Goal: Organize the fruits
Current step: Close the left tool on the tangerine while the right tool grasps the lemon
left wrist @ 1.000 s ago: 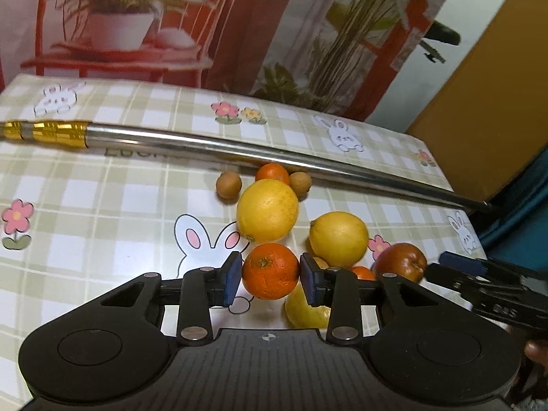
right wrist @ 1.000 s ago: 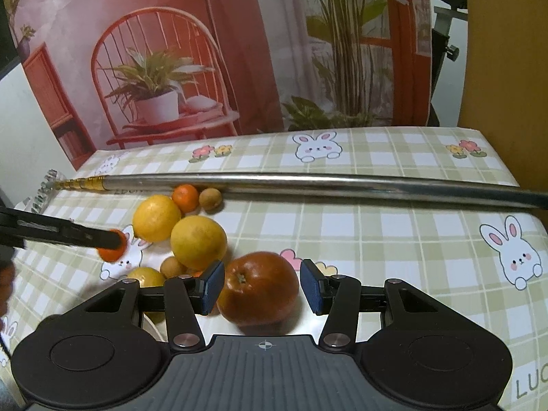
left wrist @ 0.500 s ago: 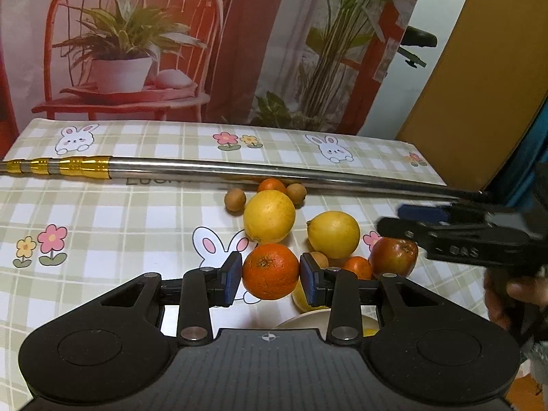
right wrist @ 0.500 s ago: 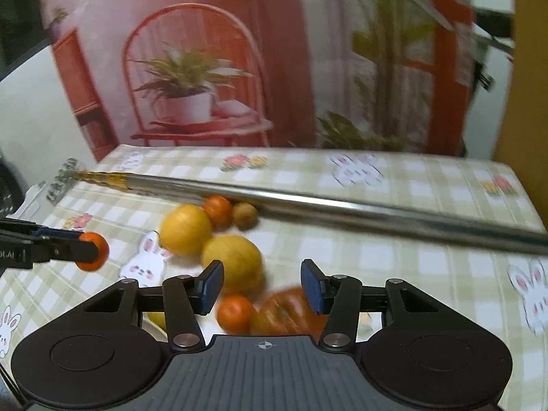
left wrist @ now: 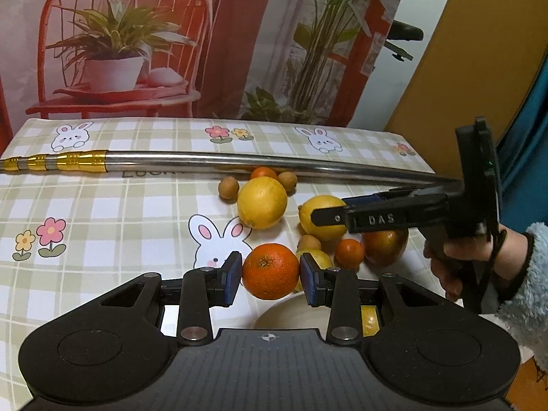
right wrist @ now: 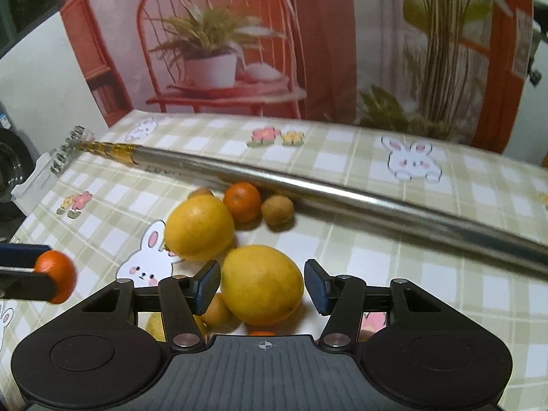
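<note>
Left wrist view: the left tongs (left wrist: 270,279) stay clenched on the orange (left wrist: 270,270), now lifted clear of the desk (left wrist: 102,212) above a pale bowl's rim (left wrist: 274,311). The right tongs (right wrist: 262,287) have left the apple (left wrist: 385,246) and have just been opening; they stand released astride a lemon (right wrist: 262,284), pads not touching. I judge it the next pick.
</note>
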